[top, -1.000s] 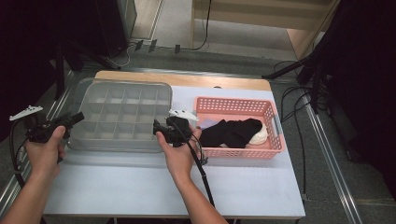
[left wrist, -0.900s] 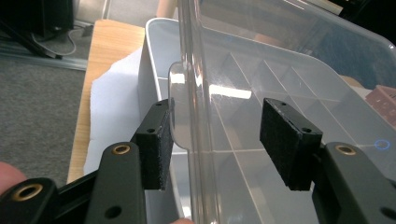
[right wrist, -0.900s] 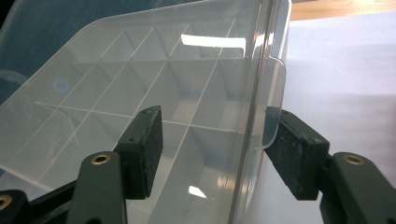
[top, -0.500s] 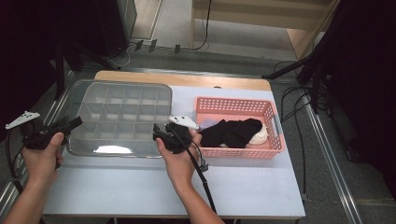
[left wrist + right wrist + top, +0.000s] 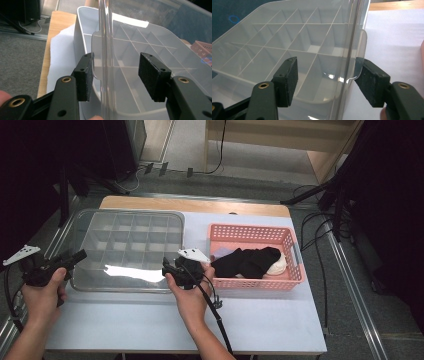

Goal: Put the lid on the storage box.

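Clear lid [image 5: 131,245] sits on the box [image 5: 82,27]; I've both grippers, left [image 5: 115,75] and right [image 5: 325,78], part-open astride its end tabs (nothing clamped; right's just widened). Next: squeeze both, lift evenly.

The box [image 5: 130,247] is clear, shiny, smooth plastic, the basket [image 5: 255,281] is pink plastic with holes, the socks [image 5: 247,261] are soft cloth, and the table [image 5: 200,205] edge is wood.
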{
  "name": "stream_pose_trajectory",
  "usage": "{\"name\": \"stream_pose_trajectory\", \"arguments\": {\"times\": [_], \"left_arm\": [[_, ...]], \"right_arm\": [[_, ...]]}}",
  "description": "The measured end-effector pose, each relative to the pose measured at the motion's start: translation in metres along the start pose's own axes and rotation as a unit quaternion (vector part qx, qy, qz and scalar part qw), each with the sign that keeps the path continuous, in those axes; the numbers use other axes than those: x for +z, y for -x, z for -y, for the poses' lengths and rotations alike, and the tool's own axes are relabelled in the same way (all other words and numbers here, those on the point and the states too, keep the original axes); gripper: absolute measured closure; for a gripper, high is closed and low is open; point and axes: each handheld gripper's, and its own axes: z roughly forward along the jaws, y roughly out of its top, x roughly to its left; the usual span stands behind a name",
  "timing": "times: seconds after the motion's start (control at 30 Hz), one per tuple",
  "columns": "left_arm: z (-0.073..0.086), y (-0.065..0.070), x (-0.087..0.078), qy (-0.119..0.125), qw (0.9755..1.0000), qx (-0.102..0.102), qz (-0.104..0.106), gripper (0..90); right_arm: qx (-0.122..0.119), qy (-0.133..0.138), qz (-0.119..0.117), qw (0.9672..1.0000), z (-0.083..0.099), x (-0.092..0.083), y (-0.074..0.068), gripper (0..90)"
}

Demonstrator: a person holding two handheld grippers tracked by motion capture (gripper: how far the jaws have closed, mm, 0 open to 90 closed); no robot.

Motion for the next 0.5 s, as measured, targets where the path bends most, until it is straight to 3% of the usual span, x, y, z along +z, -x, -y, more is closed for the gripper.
{"name": "stream_pose_trajectory", "arguments": {"times": [0.17, 0.5], "left_arm": [[0.003, 0.001, -0.002, -0.002, 1.0000, 0.000, 0.000, 48.0], [0.009, 0.002, -0.009, -0.005, 1.0000, 0.001, -0.002, 48.4]], "right_arm": [[0.004, 0.007, -0.009, 0.9999, 0.005, -0.002, 0.003, 38.0], [-0.002, 0.010, -0.005, 0.9999, 0.013, -0.006, -0.001, 38.9]]}}
